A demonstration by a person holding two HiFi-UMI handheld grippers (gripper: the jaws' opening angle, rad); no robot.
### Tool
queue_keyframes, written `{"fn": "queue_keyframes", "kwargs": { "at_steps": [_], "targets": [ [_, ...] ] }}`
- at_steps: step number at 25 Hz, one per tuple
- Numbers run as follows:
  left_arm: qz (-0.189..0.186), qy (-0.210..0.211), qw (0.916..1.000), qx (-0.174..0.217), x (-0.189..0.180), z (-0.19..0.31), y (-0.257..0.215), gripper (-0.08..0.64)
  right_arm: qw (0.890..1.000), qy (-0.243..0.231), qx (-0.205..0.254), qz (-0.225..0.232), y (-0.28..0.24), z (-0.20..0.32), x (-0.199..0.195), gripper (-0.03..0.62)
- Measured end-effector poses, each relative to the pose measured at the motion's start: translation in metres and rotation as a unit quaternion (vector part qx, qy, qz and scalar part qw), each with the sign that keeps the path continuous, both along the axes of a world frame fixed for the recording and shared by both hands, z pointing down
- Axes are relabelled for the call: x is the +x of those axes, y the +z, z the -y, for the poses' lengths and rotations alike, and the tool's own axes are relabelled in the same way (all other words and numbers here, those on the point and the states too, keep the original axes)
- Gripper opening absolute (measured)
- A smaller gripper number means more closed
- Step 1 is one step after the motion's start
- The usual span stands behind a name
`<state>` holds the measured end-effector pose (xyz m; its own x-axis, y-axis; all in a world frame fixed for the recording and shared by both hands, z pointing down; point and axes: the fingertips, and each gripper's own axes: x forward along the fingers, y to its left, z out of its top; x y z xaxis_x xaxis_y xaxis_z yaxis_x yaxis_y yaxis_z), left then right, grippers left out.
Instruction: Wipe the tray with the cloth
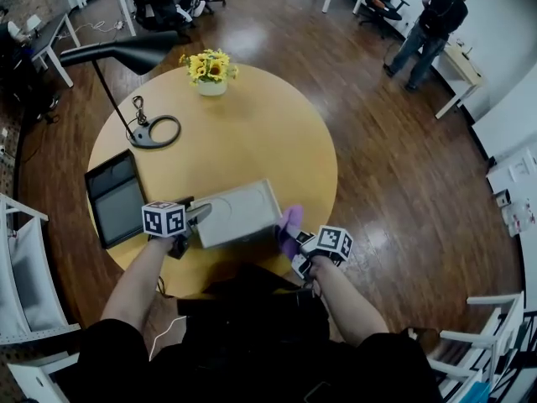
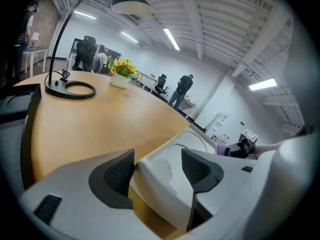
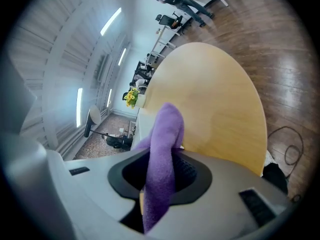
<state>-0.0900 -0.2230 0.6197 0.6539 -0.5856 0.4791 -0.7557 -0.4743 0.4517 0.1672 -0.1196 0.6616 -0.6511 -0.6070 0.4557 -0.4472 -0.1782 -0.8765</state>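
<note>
1. Tray point(image 1: 239, 215) lies at the table's point(image 1: 252, 124) near edge. Looks stiff and light, and will likely slide on the smooth wood.
2. Left gripper point(image 2: 157, 171): jaws wide, straddling the tray's corner rim without pinching. The rim is the best hold.
3. Right gripper point(image 3: 160, 173) clamps the cloth point(image 3: 164, 134), soft and limp, beside the tray's right end.

The person's bare left forearm point(image 1: 138, 277) reaches forward, holding the grey left gripper point(image 1: 198, 216) with its marker cube. Its two dark-padded fingers point(image 2: 119, 175) stand wide apart, and the corner of a white plastic tray point(image 2: 165, 184) sits between them, not clamped. The bare right forearm point(image 1: 351, 302) angles inward with the matching right gripper point(image 1: 295, 243), whose fingers point(image 3: 194, 173) are closed on a folded purple cloth point(image 3: 162, 149) that sticks out past the tips.
</note>
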Motion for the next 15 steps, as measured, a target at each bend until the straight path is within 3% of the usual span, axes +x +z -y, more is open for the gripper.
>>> {"fn": "queue_keyframes", "kwargs": {
  "at_steps": [4,11,15],
  "targets": [
    [-0.017,-0.024,0.9995,-0.011,-0.007,-0.010,-0.001,0.290,1.000,0.024,0.003,0.006,-0.001,0.021,0.004,0.088],
    [-0.036,-0.065,0.9970,-0.022,-0.031,-0.041,0.001,0.290,1.000,0.003,0.007,-0.004,-0.004,0.077,-0.020,0.088],
    [-0.053,-0.089,0.9943,-0.028,-0.038,-0.059,0.000,0.290,0.999,-0.034,0.022,-0.016,-0.003,0.105,-0.034,0.089]
  ]
}}
